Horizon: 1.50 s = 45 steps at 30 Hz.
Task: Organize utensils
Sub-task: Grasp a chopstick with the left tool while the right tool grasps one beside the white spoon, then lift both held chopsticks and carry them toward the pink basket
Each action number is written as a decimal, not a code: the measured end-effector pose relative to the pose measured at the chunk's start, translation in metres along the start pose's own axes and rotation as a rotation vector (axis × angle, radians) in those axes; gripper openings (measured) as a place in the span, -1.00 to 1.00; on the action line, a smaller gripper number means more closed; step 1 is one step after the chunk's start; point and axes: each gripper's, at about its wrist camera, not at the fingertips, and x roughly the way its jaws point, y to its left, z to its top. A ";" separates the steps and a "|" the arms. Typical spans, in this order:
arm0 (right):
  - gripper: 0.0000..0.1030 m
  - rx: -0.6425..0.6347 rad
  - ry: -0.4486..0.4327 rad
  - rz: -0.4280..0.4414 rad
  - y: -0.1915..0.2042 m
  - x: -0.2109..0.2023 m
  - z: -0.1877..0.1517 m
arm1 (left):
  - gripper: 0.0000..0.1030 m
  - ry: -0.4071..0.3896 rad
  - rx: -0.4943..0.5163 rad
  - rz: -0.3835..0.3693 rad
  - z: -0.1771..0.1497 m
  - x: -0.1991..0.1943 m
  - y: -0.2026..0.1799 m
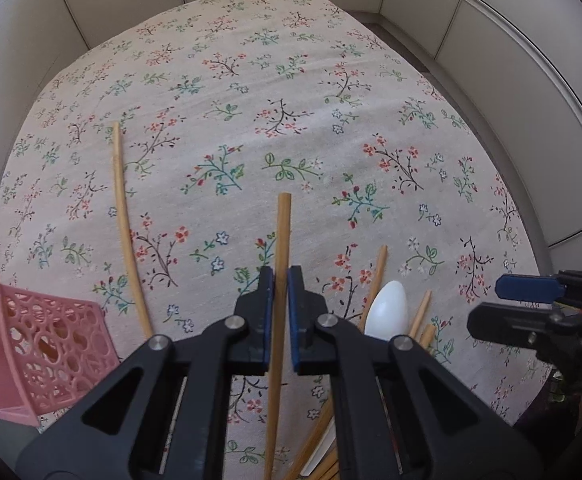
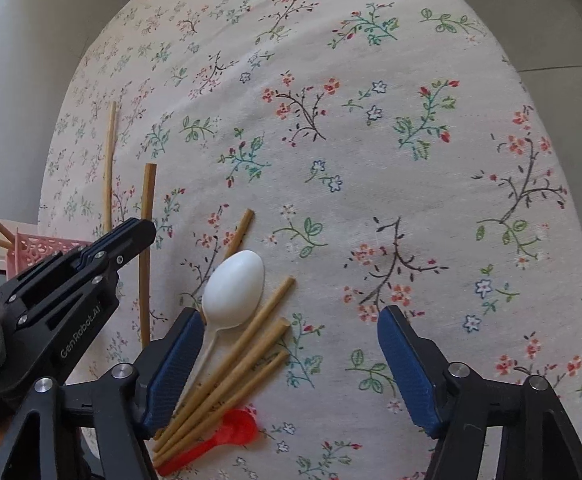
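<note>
Left wrist view: pink basket (image 1: 47, 344) at the left edge, what look like sticks poking from it; a loose chopstick (image 1: 125, 220) lies on the floral cloth (image 1: 331, 100) beside it
Left gripper (image 1: 282, 280): clenched on one wooden chopstick (image 1: 282, 248), lifted over the cloth
Right wrist view: white spoon (image 2: 233, 292), chopstick bundle (image 2: 235, 376) and red spoon (image 2: 227, 436) lie together on the cloth
Right gripper (image 2: 291, 364): released, jaws apart above that pile, gripping nothing
</note>
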 end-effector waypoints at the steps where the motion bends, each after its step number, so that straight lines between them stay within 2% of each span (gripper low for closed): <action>1: 0.28 0.004 0.002 0.010 0.002 0.003 0.002 | -0.85 -0.007 0.004 0.003 -0.001 -0.004 0.001; 6: -0.14 0.038 0.015 0.044 0.008 0.019 0.013 | -0.85 -0.041 0.026 0.018 -0.012 -0.025 0.006; 11: -0.35 0.042 0.001 0.026 0.020 0.036 0.029 | -0.85 -0.058 0.039 0.028 -0.021 -0.037 0.013; 16: -0.44 0.024 0.004 -0.069 0.035 0.056 0.034 | -0.85 -0.060 0.033 0.024 -0.026 -0.043 0.020; 23: -0.50 -0.069 -0.049 -0.256 0.068 0.067 0.032 | -0.85 -0.072 0.028 0.024 -0.031 -0.049 0.026; 25: -0.63 -0.059 -0.063 -0.282 0.068 0.068 0.033 | -0.85 -0.075 0.023 0.023 -0.032 -0.050 0.028; 26: -0.76 -0.046 -0.069 -0.282 0.067 0.069 0.034 | -0.85 -0.075 0.021 0.023 -0.033 -0.051 0.030; 30: -0.82 0.028 -0.081 -0.218 0.056 0.066 0.039 | -0.85 -0.074 0.013 0.026 -0.035 -0.050 0.035; 36: -0.88 0.128 -0.072 -0.040 0.038 0.065 0.042 | -0.85 -0.084 -0.004 0.030 -0.037 -0.053 0.040; 40: -0.89 0.106 -0.093 -0.004 0.048 0.056 0.038 | -0.85 -0.108 -0.019 0.027 -0.040 -0.061 0.045; 45: -0.89 0.029 -0.157 0.032 0.066 0.022 0.025 | -0.85 -0.162 -0.038 0.031 -0.042 -0.078 0.050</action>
